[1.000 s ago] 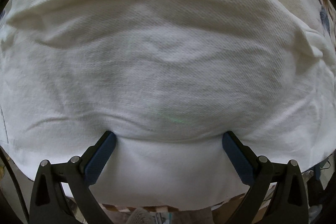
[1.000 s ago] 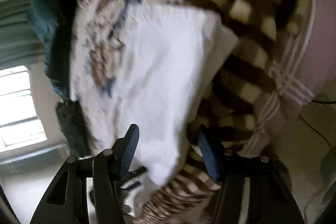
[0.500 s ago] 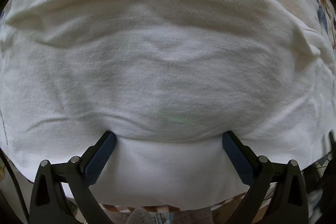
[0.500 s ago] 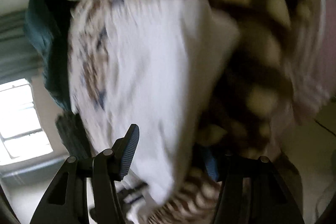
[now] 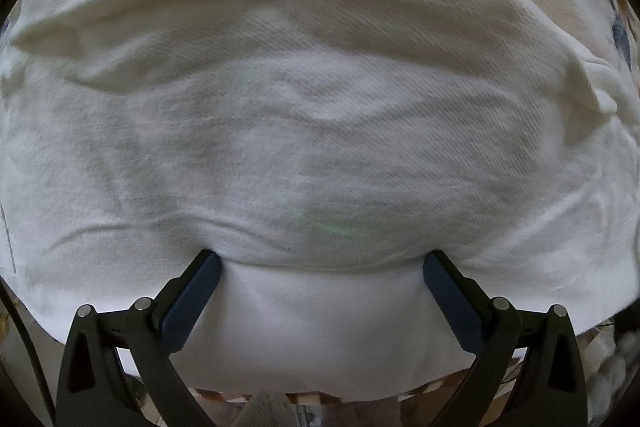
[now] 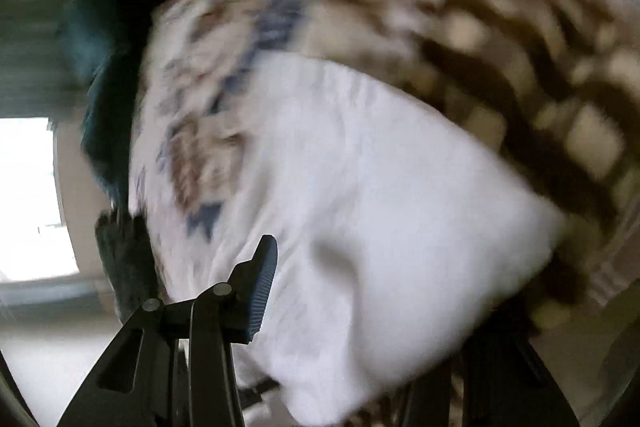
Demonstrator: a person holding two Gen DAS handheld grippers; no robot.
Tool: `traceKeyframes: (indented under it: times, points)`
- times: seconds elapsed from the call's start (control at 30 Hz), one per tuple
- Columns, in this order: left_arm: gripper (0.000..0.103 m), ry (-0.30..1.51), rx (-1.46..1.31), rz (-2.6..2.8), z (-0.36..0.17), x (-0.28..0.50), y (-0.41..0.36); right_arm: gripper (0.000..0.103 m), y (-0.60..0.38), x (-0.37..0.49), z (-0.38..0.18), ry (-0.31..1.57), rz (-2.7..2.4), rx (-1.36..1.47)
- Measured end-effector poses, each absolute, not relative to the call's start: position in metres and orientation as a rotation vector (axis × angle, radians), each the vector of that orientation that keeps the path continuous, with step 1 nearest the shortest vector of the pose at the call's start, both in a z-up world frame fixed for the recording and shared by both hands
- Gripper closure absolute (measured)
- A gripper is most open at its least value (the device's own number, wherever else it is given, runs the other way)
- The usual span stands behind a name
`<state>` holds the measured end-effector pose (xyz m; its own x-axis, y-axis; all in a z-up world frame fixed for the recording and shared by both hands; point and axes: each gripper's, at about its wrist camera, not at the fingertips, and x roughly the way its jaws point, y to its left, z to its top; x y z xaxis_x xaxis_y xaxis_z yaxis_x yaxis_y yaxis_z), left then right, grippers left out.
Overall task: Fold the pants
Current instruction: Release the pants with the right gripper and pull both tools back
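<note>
Since a second ago the right wrist view has swung: the white pants [image 6: 384, 211] now fill its centre and lower right, bulging over the spot where the far finger showed earlier, while the left wrist view looks almost unchanged. Largest in the right view is a brown-and-cream checked blanket [image 6: 520, 59], badly blurred, running across the top and down the right edge; beside it lies a paler cover with blue and brown patterning [image 6: 208, 115], and the pants rest on these. A dark teal cloth [image 6: 96, 39] sits at the far left, near a bright window [image 6: 28, 195]. In the left view the pants [image 5: 320, 115] spread over nearly the whole picture, wrinkled, with a folded layer ending in a rounded edge just ahead of the left gripper [image 5: 320, 267]. Its fingers [image 5: 192, 299] stand spread wide, both pads pressed against the cloth with a band of fabric between them, gripping nothing. Of the right gripper [image 6: 360, 287] only one finger [image 6: 262, 287] is visible, touching the edge of the pants; the other is covered by cloth, so I cannot tell how far apart they stand.
</note>
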<state>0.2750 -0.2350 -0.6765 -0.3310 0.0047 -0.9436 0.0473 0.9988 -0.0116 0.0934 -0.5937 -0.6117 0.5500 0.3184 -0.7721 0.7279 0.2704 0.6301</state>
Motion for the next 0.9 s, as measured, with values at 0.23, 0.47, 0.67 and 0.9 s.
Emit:
traceKeyframes:
  times: [0.23,0.47,0.67,0.9]
  points:
    - [0.000,1.865,-0.028,-0.022,-0.653,0.286,-0.232,0.095,-0.602,0.092,-0.592,0.913,-0.454,1.308]
    - [0.000,1.689,0.046,0.035,-0.601,0.303,-0.198,0.096,-0.544,0.129,-0.495,0.925,-0.291,1.066]
    - [0.000,1.666,0.011,0.098,-0.586,0.309,-0.121,0.096,-0.427,0.170,-0.457,0.992,-0.140,0.874]
    - [0.000,1.639,-0.113,0.224,-0.566,0.287,0.014,0.096,-0.244,0.198,-0.491,1.128,0.043,0.681]
